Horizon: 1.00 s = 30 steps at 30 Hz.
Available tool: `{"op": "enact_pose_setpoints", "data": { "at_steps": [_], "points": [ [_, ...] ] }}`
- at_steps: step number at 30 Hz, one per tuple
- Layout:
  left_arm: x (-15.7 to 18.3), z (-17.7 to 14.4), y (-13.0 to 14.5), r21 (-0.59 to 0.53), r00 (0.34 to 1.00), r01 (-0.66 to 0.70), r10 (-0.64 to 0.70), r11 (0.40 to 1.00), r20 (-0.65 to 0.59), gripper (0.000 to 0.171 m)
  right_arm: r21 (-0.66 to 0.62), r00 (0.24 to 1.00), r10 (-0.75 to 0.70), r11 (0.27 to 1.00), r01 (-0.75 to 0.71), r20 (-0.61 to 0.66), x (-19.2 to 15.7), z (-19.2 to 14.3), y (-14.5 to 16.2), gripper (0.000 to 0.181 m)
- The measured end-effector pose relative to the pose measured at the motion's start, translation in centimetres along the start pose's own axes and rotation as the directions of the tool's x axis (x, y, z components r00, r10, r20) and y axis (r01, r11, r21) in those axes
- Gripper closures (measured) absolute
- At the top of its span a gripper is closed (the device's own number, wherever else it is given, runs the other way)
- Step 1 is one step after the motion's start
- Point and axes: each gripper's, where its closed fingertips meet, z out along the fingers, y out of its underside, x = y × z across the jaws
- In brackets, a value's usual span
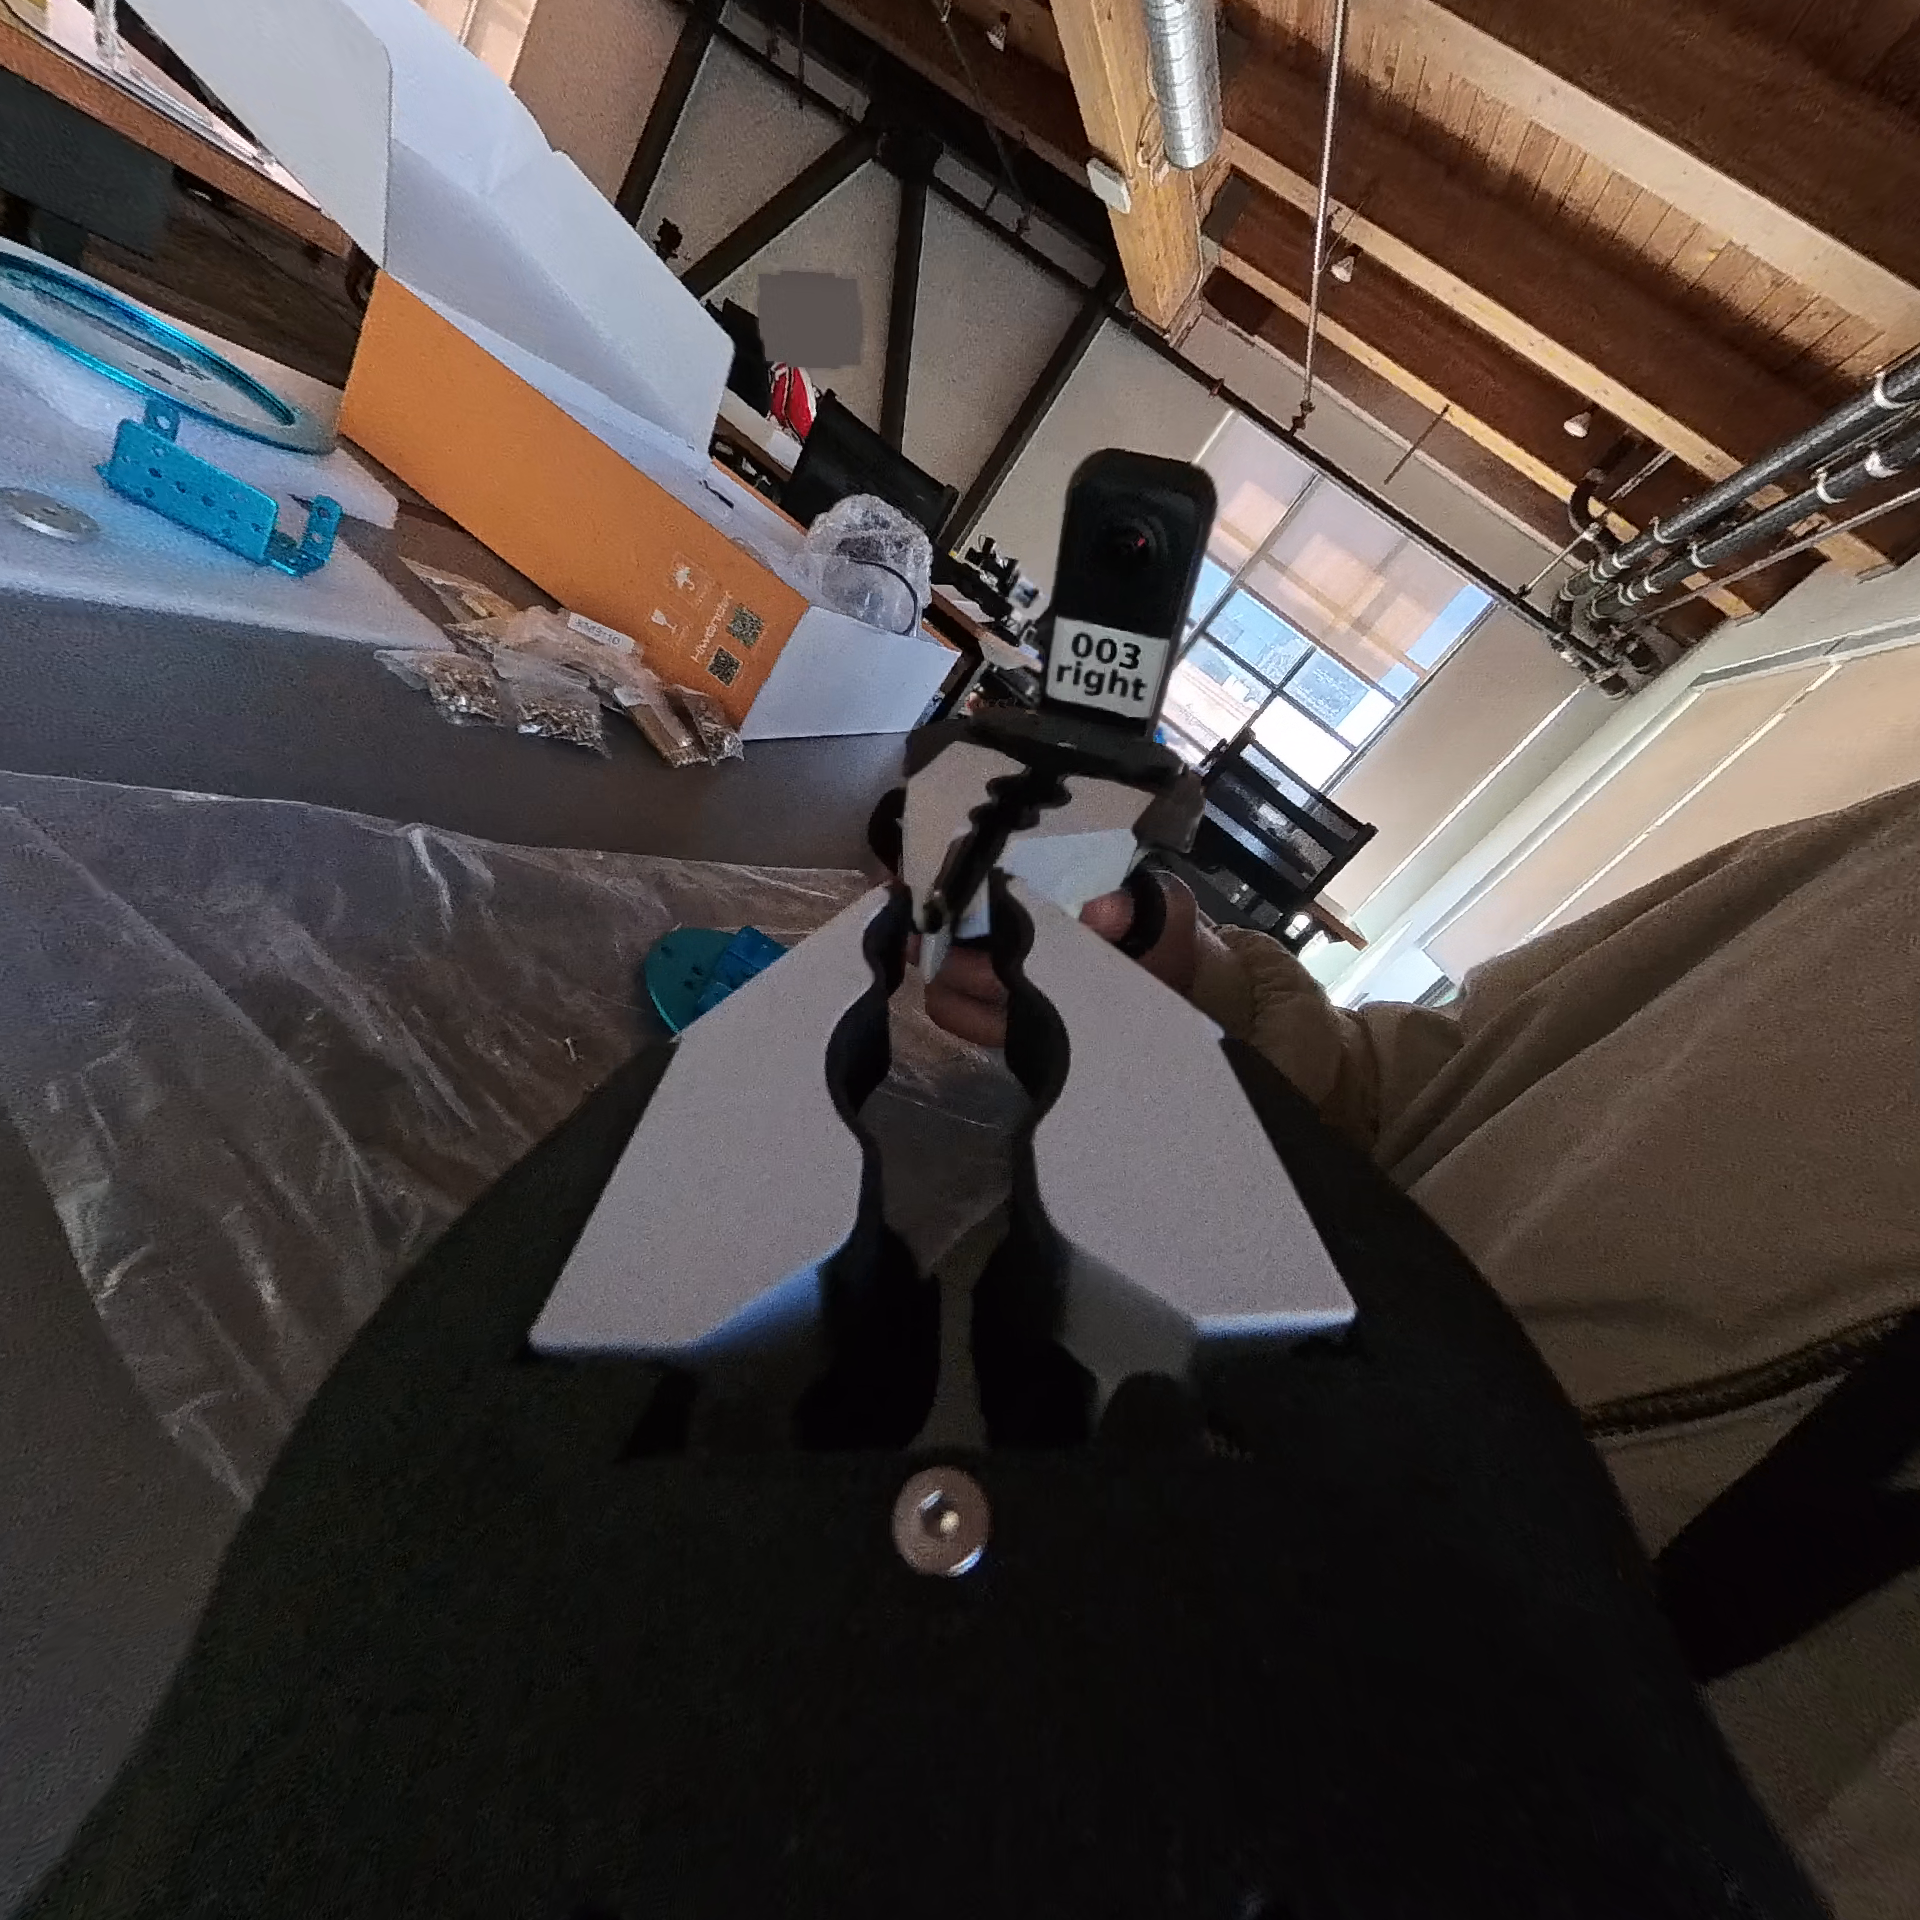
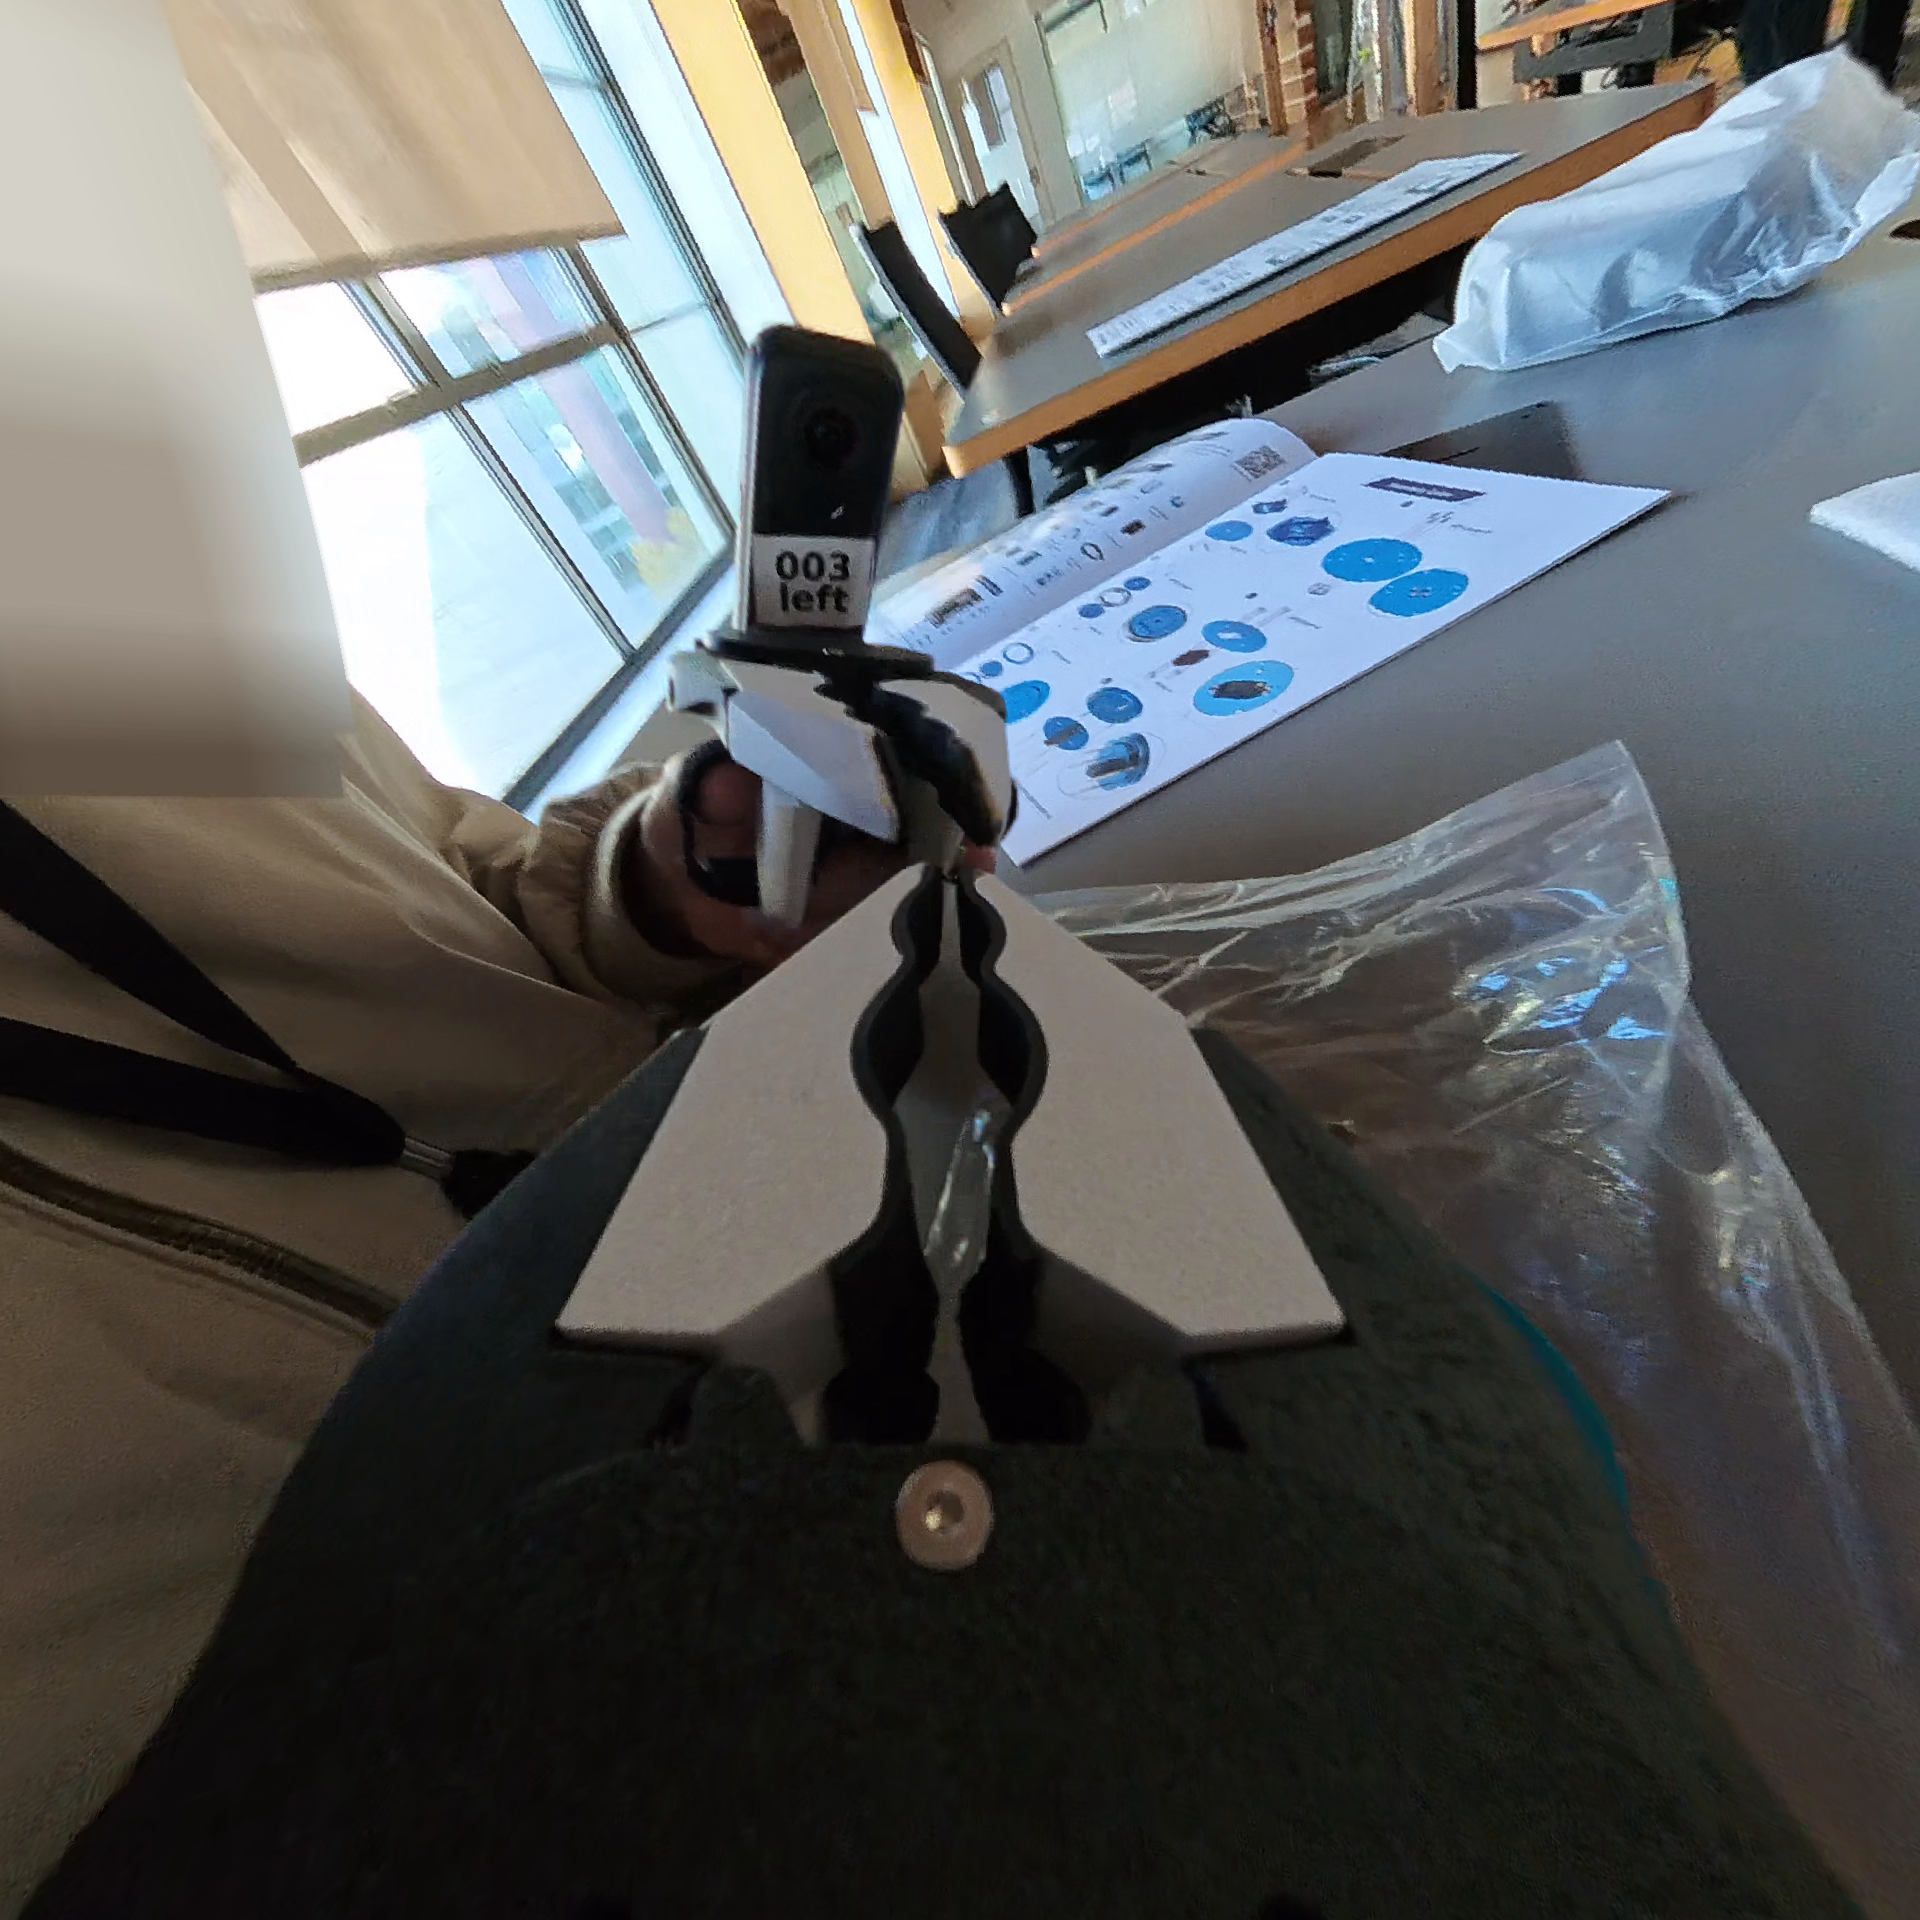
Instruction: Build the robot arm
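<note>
Two grippers face each other tip to tip above the dark grey surface [image 2: 1766,727]. Between them stretches a crumpled clear plastic bag [image 2: 1455,1091] holding blue parts. The right gripper [image 2: 951,894] has its jaws closed on the bag's edge; the left gripper [image 1: 951,935] likewise pinches it from the opposite side.

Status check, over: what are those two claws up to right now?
Left claw shut on clear plastic bag. Right claw shut on same bag, tip to tip with left. Blue part shows through bag. Open booklet on table beyond.
</note>
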Motion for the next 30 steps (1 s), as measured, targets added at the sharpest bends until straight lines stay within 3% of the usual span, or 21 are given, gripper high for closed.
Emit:
{"op": "enact_pose_setpoints", "data": {
  "at_steps": [18, 23, 27, 30],
  "points": [
    [0.3, 0.3, 0.4, -0.010, 0.997, 0.063, -0.063, 0.998, -0.035, 0.170, -0.007, 1.000, -0.022, 1.000, 0.022, 0.005, -0.6, 0.1, 0.0, 0.180],
    [-0.2, 0.4, -0.6, 0.071, 0.977, 0.212, -0.210, 0.975, -0.043, 0.171, 0.027, 0.987, -0.118, 0.992, 0.122, -0.113, 0.1, 0.2, -0.9, 0.180],
    [-0.2, 0.7, -2.1, 0.160, 0.926, 0.376, -0.362, 0.913, -0.111, 0.171, 0.009, 0.884, -0.359, 0.925, 0.379, -0.300, 0.3, 0.0, -2.3, 0.175],
    [-1.0, 0.8, -2.9, 0.232, 0.868, 0.496, -0.473, 0.837, -0.150, 0.171, -0.029, 0.740, -0.474, 0.850, 0.526, -0.478, 0.6, -0.9, -3.4, 0.172]
  ]
}}
